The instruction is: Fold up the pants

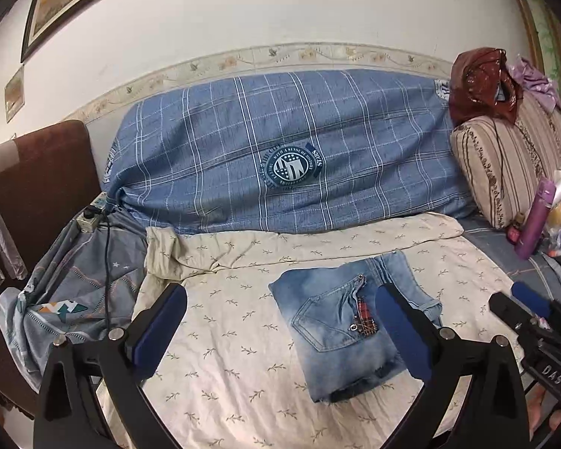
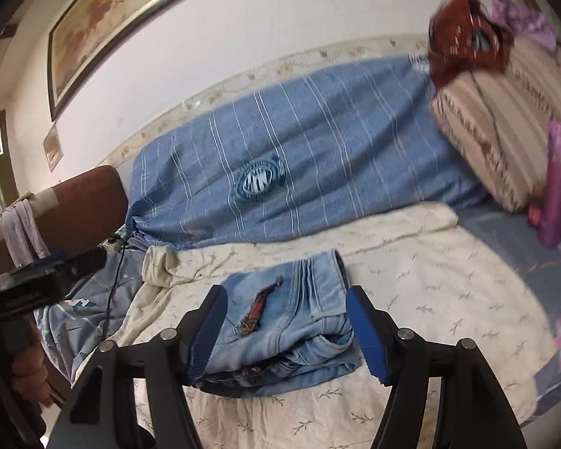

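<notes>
the jeans (image 1: 349,321) lie folded in a compact stack on the bed (image 1: 243,336). left tool (image 1: 280,331) and right tool (image 2: 286,331) are both open, holding nothing. denim: heavy, limp, not slippery. grip the thick folded edges.

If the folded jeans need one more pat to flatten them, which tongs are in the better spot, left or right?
Probably the right tongs: they sit open straight in front of the folded jeans. The left tongs are open too, but off to one side.

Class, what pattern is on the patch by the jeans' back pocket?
Red plaid patch on the jeans, clearest in the left wrist view.
</notes>
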Demonstrator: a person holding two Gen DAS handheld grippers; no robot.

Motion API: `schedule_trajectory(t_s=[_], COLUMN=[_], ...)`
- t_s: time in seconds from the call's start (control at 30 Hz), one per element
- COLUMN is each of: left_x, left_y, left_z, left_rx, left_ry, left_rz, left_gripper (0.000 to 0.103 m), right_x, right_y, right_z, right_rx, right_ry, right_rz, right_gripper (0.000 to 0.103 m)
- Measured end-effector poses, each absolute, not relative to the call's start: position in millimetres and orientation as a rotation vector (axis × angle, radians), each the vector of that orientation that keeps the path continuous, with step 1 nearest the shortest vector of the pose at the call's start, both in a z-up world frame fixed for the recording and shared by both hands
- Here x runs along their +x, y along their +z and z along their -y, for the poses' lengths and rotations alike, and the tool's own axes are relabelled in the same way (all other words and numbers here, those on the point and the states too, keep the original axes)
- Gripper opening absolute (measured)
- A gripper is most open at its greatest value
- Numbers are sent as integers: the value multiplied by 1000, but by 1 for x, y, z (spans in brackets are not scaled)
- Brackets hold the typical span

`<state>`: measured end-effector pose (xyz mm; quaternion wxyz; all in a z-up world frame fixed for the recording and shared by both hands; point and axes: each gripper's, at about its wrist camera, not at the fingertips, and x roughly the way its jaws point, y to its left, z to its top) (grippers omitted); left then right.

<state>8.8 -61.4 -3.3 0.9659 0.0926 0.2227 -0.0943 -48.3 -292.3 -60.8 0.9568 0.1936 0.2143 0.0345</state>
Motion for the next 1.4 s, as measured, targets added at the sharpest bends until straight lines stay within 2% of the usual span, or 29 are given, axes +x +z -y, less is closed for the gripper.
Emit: schedule_trajectory(t_s=[0.43,0.9,1.4], left_x=[-7,11,14], left_y=[-7,-25,-21], left_z=[37,21,15], left_rx=[193,175,173], left_ry=[-138,-73,-52], left_rz=[-419,-461,-454], left_gripper=[101,101,101], right_x=[-71,-56,-45], right_y=[-26,-41,-41], right_z=[251,233,231], right_rx=[289,228,249], right_ry=[80,73,73], right_rz=[-388,-447,-463], right_gripper=[73,73,73])
